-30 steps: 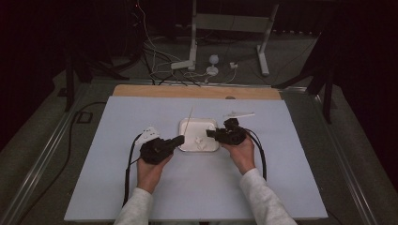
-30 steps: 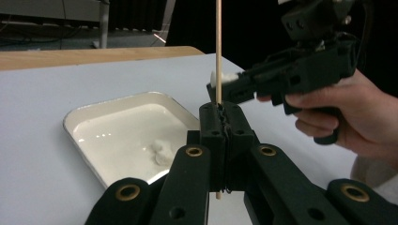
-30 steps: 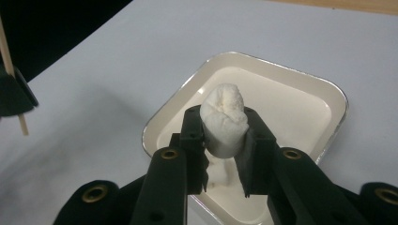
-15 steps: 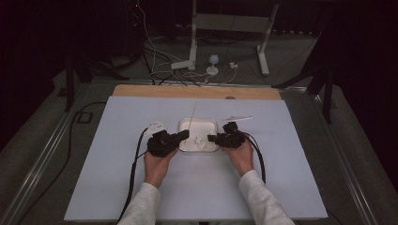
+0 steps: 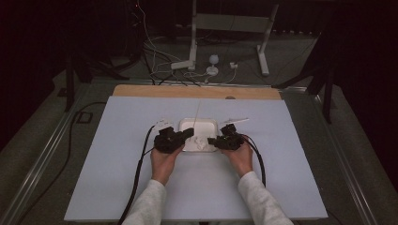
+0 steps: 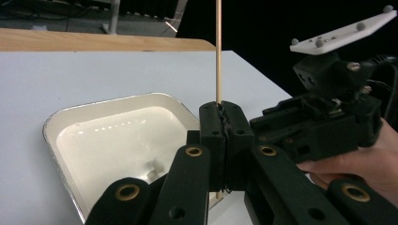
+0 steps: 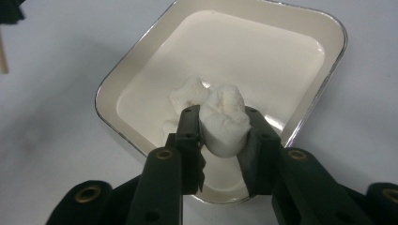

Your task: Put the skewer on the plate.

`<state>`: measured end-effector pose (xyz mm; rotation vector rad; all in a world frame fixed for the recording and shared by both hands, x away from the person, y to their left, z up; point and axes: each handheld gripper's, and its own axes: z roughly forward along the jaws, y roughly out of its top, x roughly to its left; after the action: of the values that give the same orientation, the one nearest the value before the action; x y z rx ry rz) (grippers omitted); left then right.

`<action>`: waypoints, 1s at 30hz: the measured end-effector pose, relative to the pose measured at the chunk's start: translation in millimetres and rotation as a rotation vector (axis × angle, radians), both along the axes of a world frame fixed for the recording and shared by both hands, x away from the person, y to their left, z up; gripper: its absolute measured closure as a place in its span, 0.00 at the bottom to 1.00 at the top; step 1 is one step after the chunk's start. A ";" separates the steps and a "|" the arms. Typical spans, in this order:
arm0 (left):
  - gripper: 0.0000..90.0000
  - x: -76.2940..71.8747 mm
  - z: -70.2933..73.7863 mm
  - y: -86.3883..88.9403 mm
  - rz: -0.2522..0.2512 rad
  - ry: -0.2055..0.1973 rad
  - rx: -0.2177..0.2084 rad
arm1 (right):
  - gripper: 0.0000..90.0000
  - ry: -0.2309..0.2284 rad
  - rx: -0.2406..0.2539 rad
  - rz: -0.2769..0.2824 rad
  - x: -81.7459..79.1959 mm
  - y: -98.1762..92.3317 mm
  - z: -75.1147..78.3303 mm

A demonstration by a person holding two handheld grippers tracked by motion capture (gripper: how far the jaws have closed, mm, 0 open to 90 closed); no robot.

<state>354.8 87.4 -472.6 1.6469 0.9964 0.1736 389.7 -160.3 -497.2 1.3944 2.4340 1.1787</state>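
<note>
Here, two grippers work at one white tray: a skewer in the left, a marshmallow in the right.

High view: left gripper [image 5: 187, 134] and right gripper [image 5: 213, 140] flank the tray [image 5: 199, 124] on the table [image 5: 117, 187]. Left gripper view: its jaws are clamped tight on one thin wooden skewer [image 6: 218, 47], stiff but snappable, best held low. Right gripper view: its jaws have just been opening around one soft, light, squashy marshmallow [image 7: 225, 122], pads at its sides; about two more lie behind it.
</note>
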 end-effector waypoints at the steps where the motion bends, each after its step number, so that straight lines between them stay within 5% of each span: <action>1: 1.00 1.3 -0.3 -0.7 0.003 0.002 -0.002 | 0.79 0.000 -0.003 0.001 -0.1 0.2 -0.4; 10: 1.00 10.0 -3.8 -7.2 0.019 0.021 0.006 | 0.41 0.016 0.012 -0.005 -0.7 -1.6 0.4; 15: 1.00 13.2 -7.1 -9.1 0.041 0.041 -0.001 | 0.19 -0.052 0.014 -0.025 -10.4 -3.4 9.3; 30: 1.00 19.0 -14.7 -12.2 0.075 0.081 0.024 | 0.13 -0.127 0.085 -0.004 -45.0 -27.6 27.6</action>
<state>373.8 75.3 -487.3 1.6504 1.1223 0.1705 344.7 -187.9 -469.6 1.3018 2.3190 1.3408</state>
